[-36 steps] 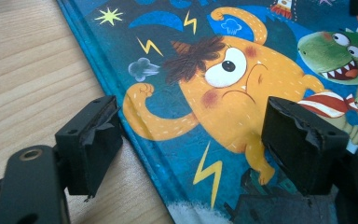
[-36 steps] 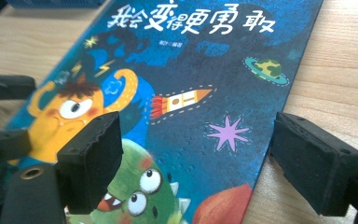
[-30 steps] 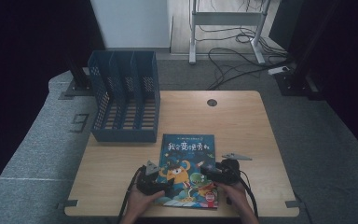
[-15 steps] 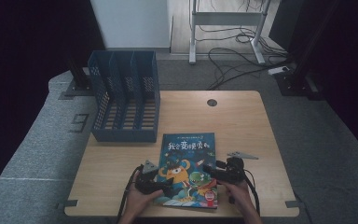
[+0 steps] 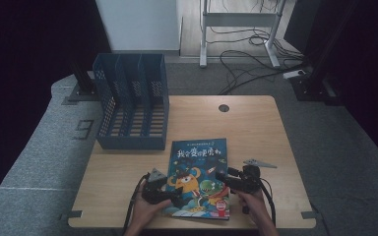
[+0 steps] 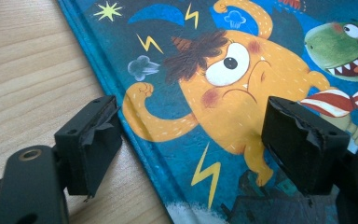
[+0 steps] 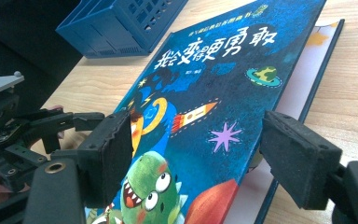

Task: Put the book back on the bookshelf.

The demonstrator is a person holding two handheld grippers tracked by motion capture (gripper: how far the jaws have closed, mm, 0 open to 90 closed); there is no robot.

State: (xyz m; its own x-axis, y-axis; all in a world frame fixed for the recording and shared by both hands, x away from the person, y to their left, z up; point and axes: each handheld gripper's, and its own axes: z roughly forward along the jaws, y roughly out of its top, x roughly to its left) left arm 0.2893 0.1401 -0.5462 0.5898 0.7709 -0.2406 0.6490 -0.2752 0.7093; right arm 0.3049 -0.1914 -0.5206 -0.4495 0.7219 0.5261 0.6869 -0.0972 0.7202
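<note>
A picture book [image 5: 198, 169] with a dark blue cover and a yellow monster lies flat near the table's front edge. My left gripper [image 5: 176, 195] is at its left side, open. In the left gripper view the book's spine edge [image 6: 144, 154] runs between the jaws, one jaw over the wood and one over the cover [image 6: 242, 70]. My right gripper [image 5: 223, 178] is open above the book's right part. In the right gripper view [image 7: 196, 154] the cover [image 7: 214, 70] stands slightly raised along its far edge, with a white page [image 7: 303, 70] showing beneath.
A blue mesh file holder [image 5: 130, 105] with three slots stands at the table's back left, also seen as the holder [image 7: 116, 23] beyond the book. A round cable hole [image 5: 223, 107] is at the back of the wooden table [image 5: 261, 132]. My left gripper [image 7: 9, 126] shows at the left.
Both hands have shifted only slightly at the book's sides. The book lies in the same place.
</note>
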